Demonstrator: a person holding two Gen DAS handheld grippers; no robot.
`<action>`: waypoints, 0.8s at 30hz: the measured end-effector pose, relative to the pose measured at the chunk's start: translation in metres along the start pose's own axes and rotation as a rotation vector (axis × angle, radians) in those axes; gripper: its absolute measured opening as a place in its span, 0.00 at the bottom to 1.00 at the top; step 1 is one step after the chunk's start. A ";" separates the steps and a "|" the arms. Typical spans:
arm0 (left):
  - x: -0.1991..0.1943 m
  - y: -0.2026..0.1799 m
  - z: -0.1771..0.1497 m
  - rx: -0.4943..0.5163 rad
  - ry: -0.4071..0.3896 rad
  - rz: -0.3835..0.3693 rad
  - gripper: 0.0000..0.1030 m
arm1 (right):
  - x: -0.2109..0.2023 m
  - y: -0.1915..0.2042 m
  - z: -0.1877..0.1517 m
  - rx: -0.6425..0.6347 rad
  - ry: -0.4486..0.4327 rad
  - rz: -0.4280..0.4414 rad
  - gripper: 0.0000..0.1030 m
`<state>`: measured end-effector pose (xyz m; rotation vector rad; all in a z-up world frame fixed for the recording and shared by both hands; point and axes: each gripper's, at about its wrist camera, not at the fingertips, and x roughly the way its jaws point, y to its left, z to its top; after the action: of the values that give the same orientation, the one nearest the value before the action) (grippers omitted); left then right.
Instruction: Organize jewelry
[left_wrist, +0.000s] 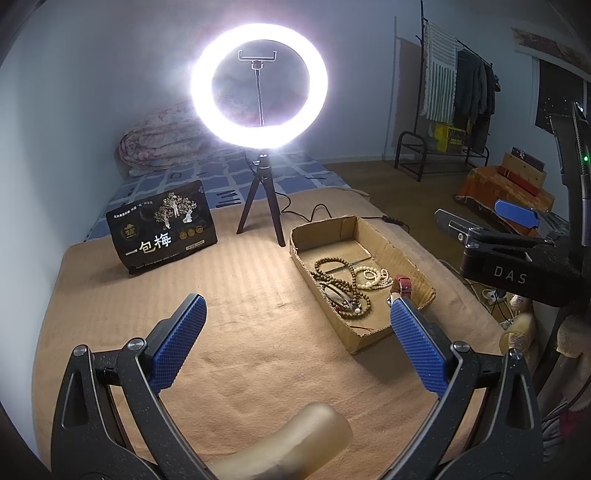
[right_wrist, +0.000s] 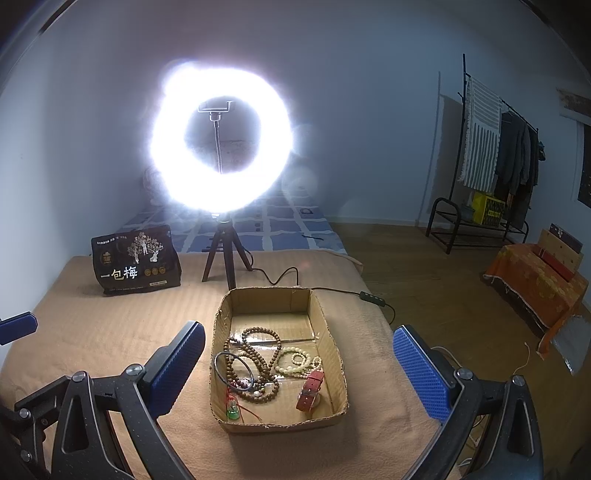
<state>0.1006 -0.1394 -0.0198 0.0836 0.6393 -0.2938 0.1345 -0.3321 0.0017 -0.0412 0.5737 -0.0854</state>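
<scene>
Jewelry, beads and a red watch, fills the cardboard box on the bed; both grippers hover empty, fingers wide, seemingly finished or between picks.

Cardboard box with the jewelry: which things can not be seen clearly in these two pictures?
- Red-strap watch: left wrist view, partly behind the left gripper's finger; its dial is unreadable in both views.
- Green pendant: only the right wrist view shows it, too small for detail.
- Brown bead strands: tangled, count unclear.
- Ring light: glare blurs the bedding behind it.
</scene>
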 end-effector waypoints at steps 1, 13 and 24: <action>0.000 -0.001 0.001 0.001 -0.001 0.001 0.99 | 0.000 0.000 0.000 0.001 0.000 0.001 1.00; -0.001 -0.002 0.002 0.000 -0.003 0.002 0.99 | -0.001 -0.001 0.000 -0.002 0.001 0.004 1.00; -0.001 -0.002 0.001 0.001 -0.002 0.002 0.99 | -0.001 -0.001 0.001 0.000 0.001 0.003 1.00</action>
<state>0.0997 -0.1407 -0.0184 0.0849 0.6368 -0.2922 0.1335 -0.3326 0.0030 -0.0409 0.5745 -0.0828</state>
